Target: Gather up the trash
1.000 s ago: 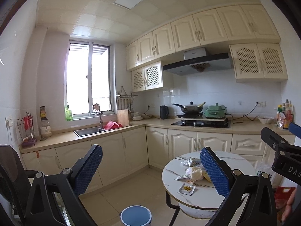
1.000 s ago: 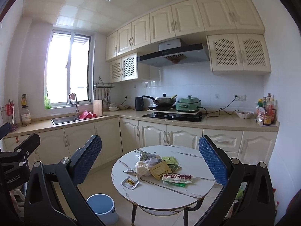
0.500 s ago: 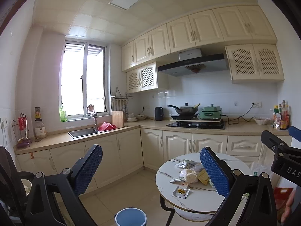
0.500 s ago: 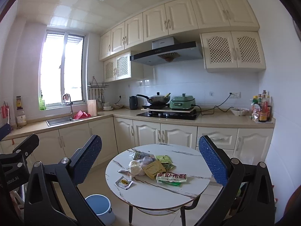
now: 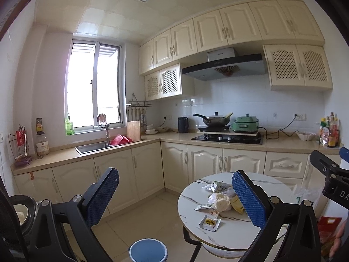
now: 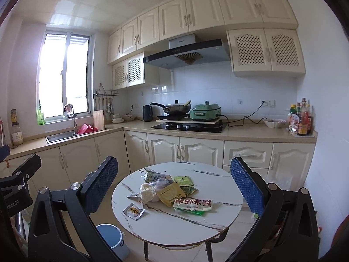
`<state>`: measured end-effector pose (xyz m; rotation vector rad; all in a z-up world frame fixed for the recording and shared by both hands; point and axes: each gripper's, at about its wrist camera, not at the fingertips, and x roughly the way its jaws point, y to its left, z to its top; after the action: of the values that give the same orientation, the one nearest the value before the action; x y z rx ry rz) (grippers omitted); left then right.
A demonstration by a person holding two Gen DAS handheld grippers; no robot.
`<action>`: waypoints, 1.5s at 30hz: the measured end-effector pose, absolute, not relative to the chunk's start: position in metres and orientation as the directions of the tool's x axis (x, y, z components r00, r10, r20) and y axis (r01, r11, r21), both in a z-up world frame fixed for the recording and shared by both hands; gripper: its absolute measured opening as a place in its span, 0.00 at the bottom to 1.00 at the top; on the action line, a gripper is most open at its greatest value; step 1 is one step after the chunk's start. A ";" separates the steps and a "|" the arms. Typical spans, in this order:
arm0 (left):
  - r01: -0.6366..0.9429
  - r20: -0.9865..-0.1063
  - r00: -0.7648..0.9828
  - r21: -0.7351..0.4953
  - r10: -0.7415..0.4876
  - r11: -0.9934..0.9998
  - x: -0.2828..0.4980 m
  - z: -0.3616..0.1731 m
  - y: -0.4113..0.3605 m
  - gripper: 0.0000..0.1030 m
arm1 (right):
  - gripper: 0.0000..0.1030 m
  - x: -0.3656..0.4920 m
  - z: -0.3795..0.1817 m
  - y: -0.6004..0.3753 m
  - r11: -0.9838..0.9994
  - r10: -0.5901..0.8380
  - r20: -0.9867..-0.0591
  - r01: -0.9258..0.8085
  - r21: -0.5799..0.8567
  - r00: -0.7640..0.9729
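Observation:
A round white marble table [image 6: 174,222] carries the trash: a crumpled white wad [image 6: 146,192], a yellow packet [image 6: 171,194], a red-and-white packet [image 6: 193,204], a green packet [image 6: 183,180] and a small sachet [image 6: 133,211]. A blue bucket [image 6: 111,235] stands on the floor left of the table. My right gripper [image 6: 174,183] hangs open in the air, well short of the table, with nothing between its fingers. My left gripper [image 5: 174,196] is open and empty too, left of the table [image 5: 229,231] and above the bucket [image 5: 148,251]. The left wrist view also shows the wad [image 5: 221,202] and sachet [image 5: 209,222].
Cream cabinets and a counter run along the back and left walls, with a sink [image 5: 93,147], a hob [image 6: 188,126] bearing a wok and a green pot, and bottles [image 6: 302,120]. A plastic bag [image 5: 305,196] lies right of the table. A hand [image 5: 338,240] shows at the lower right.
Both views have drifted a little, so the table sits slightly further left in frame. Both grippers stay open, and nothing on the table has moved.

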<state>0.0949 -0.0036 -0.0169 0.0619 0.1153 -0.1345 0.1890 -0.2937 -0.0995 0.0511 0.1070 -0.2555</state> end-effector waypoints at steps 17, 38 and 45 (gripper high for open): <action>0.133 -0.165 0.979 0.059 -0.122 0.989 0.209 -0.031 -0.038 0.99 | 1.00 0.262 -0.122 -0.316 0.968 -0.240 -0.131 0.247 0.040 0.962; 0.308 -0.649 0.742 0.107 -0.168 0.945 0.439 -0.193 -0.129 0.99 | 1.00 0.391 -0.301 -0.435 0.957 -0.226 -0.550 0.289 0.031 0.804; 0.349 -0.718 0.677 0.119 -0.162 0.930 0.497 -0.242 -0.150 0.93 | 1.00 0.415 -0.324 -0.453 0.967 -0.178 -0.608 0.251 0.036 0.774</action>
<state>0.4969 -0.1497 -0.2421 0.2559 0.7770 -0.2907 0.4151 -0.4528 -0.3236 0.1179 0.6460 -0.2332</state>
